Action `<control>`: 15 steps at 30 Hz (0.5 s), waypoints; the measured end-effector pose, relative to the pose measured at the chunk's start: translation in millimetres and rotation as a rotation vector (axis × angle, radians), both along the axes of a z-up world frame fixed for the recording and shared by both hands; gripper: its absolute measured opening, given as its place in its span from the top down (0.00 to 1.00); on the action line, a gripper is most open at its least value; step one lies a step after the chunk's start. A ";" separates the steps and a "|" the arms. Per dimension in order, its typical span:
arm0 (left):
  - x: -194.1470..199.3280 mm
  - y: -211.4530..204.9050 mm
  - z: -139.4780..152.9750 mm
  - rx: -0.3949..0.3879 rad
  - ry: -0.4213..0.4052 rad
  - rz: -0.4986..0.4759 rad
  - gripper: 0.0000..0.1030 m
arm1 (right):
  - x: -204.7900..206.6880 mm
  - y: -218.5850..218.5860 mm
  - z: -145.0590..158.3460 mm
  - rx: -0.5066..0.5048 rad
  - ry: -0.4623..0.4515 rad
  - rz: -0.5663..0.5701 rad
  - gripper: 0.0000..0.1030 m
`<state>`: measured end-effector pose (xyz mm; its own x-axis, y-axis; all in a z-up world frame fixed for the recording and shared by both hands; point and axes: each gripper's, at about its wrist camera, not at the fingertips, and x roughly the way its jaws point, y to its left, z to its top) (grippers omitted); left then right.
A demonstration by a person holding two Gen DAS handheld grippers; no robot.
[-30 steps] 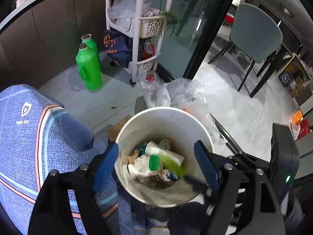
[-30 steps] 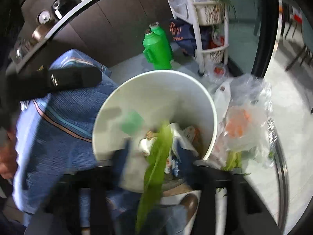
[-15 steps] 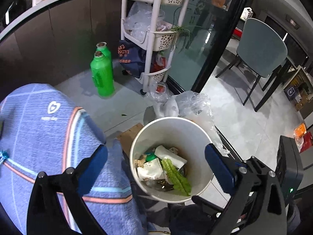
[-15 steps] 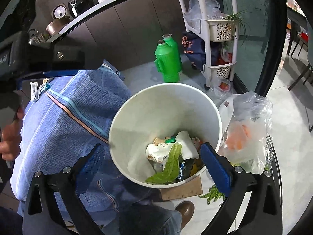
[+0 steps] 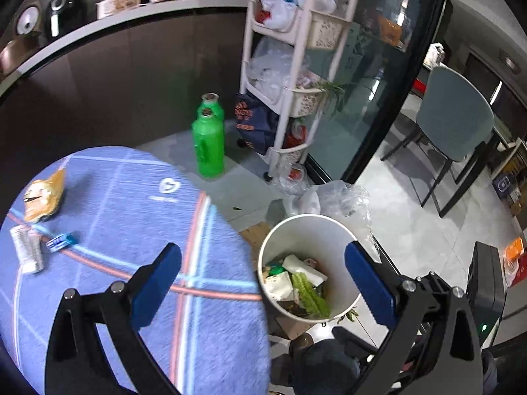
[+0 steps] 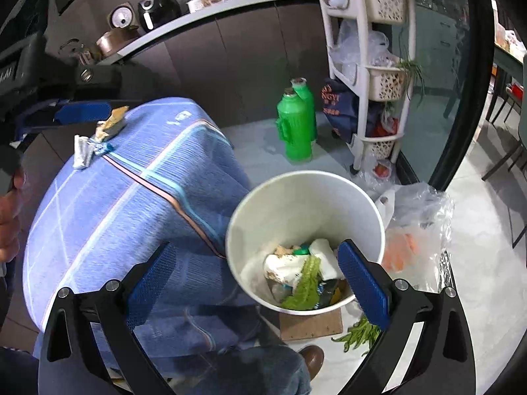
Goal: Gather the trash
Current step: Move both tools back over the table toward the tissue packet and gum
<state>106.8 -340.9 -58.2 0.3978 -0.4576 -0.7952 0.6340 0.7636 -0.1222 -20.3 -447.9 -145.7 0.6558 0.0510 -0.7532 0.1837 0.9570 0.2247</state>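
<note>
A white bin (image 5: pixel 306 227) (image 6: pixel 296 197) stands on the floor beside a round table under a blue cloth (image 5: pixel 131 230) (image 6: pixel 131 197). Inside lie a green leaf (image 5: pixel 309 296) (image 6: pixel 303 283), crumpled white paper and other scraps. On the cloth rest an orange snack wrapper (image 5: pixel 42 197) (image 6: pixel 112 125), a crushed silver wrapper (image 5: pixel 26 250) (image 6: pixel 80 151) and a small blue wrapper (image 5: pixel 61 242) (image 6: pixel 105 147). My left gripper (image 5: pixel 262 283) hangs open and empty above the table edge and bin. My right gripper (image 6: pixel 253 286) is open and empty too, over the bin's near rim.
Two green bottles (image 5: pixel 209 144) (image 6: pixel 294 125) stand by a dark counter. A white basket rack (image 5: pixel 296 65) (image 6: pixel 372 65) with plastic bags stands behind the bin. Clear bags (image 6: pixel 415 223) and green beans (image 6: pixel 359 332) lie on the floor. A grey chair (image 5: pixel 454 118) is at right.
Both grippers rose and drew back from the bin, jaws widening. The leaf and scraps dropped from them into the bin. The tabletop with its wrappers came into view.
</note>
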 end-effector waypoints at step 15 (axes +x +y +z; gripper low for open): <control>4.2 147.3 21.7 -0.021 0.013 0.251 0.03 | 14.3 64.3 43.0 -0.028 -0.038 0.124 0.08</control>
<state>111.0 -193.6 -36.5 0.4912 -0.3624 -0.7921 0.4233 0.8941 -0.1466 -6.0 -383.7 -102.7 0.6739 0.1130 -0.7302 0.0555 0.9777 0.2026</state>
